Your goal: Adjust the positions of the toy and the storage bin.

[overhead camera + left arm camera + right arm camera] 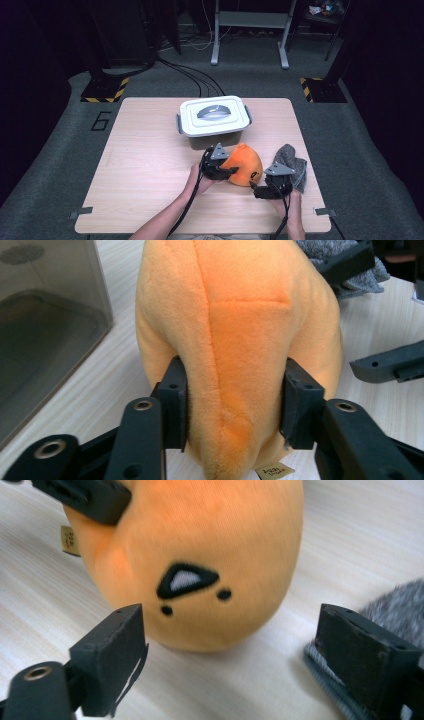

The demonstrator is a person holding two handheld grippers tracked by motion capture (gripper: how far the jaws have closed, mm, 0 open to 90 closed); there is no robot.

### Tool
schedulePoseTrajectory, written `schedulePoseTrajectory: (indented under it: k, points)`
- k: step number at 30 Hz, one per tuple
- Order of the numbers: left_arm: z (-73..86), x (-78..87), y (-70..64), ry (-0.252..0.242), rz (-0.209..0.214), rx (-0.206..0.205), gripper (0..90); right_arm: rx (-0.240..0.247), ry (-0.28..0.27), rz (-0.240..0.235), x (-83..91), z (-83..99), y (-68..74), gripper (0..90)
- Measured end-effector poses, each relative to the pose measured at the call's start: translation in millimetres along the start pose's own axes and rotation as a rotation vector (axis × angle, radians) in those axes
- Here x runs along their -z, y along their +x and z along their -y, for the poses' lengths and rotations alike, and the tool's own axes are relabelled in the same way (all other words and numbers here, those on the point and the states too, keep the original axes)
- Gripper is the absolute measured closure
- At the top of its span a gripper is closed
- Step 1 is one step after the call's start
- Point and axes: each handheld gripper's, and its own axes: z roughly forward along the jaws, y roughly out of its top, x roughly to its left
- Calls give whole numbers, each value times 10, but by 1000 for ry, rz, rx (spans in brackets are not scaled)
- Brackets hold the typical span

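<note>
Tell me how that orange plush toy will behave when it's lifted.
The orange plush toy is probably soft and light: its fabric dents between the left gripper pads. It likely won't slip, as the fuzzy pile grips. Its rounded body may sag or swing.

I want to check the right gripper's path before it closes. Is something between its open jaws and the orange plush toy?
Nothing visible. The right gripper is open, with bare table between its jaws and the orange plush toy. The grey cloth lies beside its right jaw, not in the path. The left gripper already clamps the toy.

A lab or recording studio, by the look of it. The wooden desk (150, 165) stands on grey carpet (60, 135) amid black curtains (30, 60). Hazard-striped stand bases (106, 90), trailing floor cables (192, 75) and a floor number "6" (101, 120) show it.
</note>
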Motion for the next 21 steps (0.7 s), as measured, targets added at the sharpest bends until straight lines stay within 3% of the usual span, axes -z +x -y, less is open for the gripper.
schedulePoseTrajectory:
  k: [9, 10, 11, 12, 21]
  points:
    - [36, 80, -13, -60, 13, 7, 636, -71, 21, 24, -106, 251, 28, 98]
    - [34, 94, -22, -69, 12, 9, 640, -51, 25, 25, -102, 268, 23, 98]
    - [32, 103, -29, -75, 6, 8, 642, -66, 27, 36, -113, 279, 38, 95]
    - [28, 123, -32, -77, 12, 7, 644, -48, 27, 39, -114, 288, 24, 93]
    - [40, 309, -42, -98, 1, 8, 642, -54, 38, 49, -182, 364, 35, 87]
